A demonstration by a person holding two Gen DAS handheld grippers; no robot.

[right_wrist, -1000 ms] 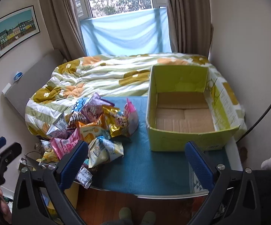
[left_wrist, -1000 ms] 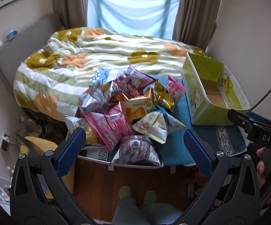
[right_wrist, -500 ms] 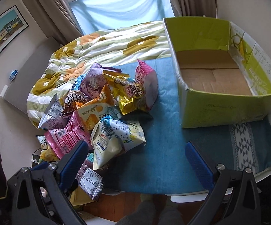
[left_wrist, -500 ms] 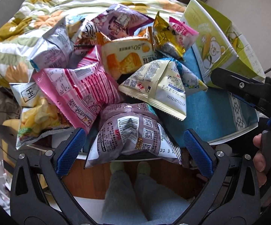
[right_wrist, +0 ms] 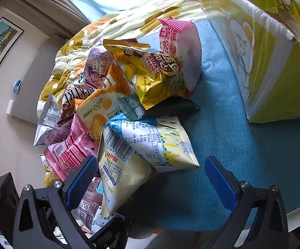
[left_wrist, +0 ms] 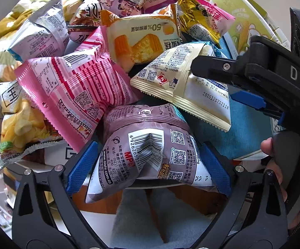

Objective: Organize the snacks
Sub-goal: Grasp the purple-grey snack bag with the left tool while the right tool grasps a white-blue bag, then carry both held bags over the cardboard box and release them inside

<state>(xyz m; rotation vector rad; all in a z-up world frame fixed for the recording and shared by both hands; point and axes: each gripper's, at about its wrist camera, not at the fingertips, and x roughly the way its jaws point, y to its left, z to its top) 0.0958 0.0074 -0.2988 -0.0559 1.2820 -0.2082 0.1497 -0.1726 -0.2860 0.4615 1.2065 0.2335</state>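
A heap of snack bags lies on a table with a blue cloth. My left gripper is open, its blue pads on either side of a purple bag at the table's near edge, close to or touching it. My right gripper is open, just in front of a cream-yellow bag; it also shows in the left wrist view, over that cream bag. A yellow-green cardboard box stands at the right, its inside hidden here.
A pink striped bag, an orange cake bag and a gold bag lie in the heap. A bed with a flowered quilt is behind the table. Bare blue cloth lies between heap and box.
Both grippers have moved down and forward to the heap. The left gripper's pads have come up around the purple bag; the right one has reached the cream bag.
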